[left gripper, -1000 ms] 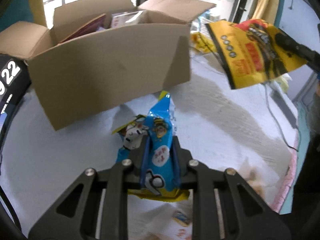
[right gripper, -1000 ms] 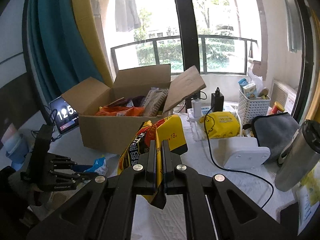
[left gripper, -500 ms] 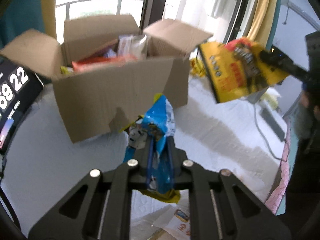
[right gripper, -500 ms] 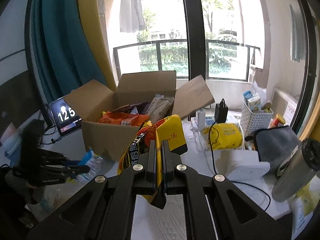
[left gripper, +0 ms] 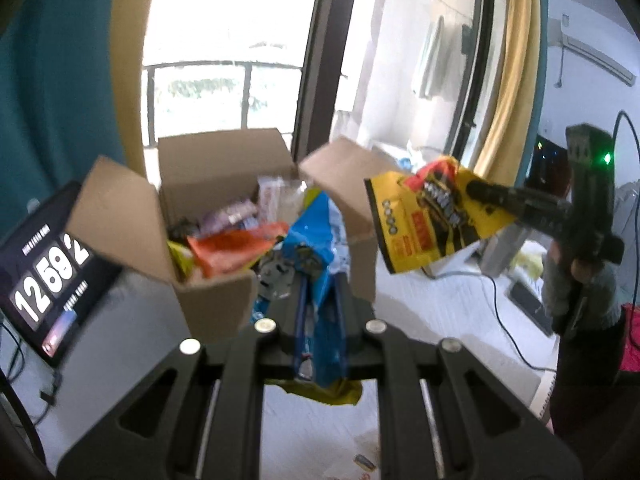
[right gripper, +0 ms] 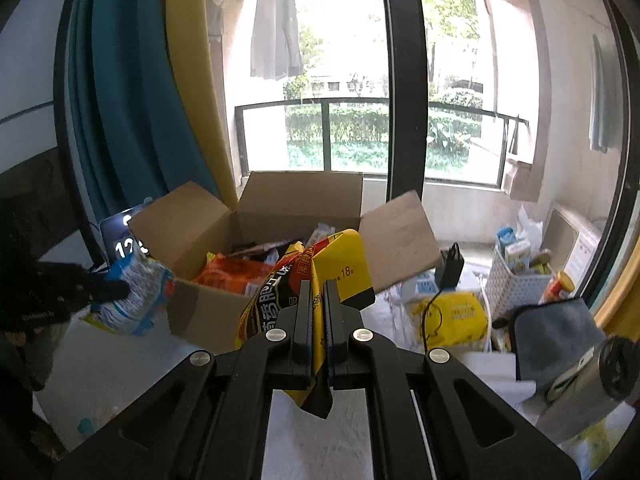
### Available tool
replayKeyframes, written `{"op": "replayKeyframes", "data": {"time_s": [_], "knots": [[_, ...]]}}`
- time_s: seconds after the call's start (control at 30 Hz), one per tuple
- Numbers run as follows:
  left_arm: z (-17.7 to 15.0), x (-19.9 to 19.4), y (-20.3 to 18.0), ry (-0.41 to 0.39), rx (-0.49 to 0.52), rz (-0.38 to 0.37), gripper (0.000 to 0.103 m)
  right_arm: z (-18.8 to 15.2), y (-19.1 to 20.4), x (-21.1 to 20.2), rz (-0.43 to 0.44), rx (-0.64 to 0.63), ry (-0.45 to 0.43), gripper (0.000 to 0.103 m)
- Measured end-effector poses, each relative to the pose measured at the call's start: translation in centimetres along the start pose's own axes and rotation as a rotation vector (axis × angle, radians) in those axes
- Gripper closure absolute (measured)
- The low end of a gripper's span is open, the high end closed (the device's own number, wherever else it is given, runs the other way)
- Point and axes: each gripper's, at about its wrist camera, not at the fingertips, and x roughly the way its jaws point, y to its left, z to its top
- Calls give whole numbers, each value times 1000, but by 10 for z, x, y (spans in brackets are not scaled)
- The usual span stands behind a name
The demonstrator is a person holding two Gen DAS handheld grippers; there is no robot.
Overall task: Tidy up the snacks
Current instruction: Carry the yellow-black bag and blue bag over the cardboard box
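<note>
Snack box [right gripper: 224, 312] on white table [right gripper: 352, 444] by balcony window [right gripper: 360, 80].

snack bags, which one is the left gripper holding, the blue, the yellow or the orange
The blue bag, clamped in the left gripper. The yellow bag hangs from the right gripper; the orange bag lies in the cardboard box.
</note>
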Motion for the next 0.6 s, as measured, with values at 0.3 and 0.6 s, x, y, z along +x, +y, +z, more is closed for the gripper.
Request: {"op": "replayKeyframes", "data": {"time_s": [0.3, 0.6], "knots": [[34, 3, 24, -66, 0, 55, 90, 24, -6, 27, -22, -17, -24, 98], [56, 30, 52, -97, -24, 93, 90, 39, -18, 60, -64, -12, -32, 98]]}}
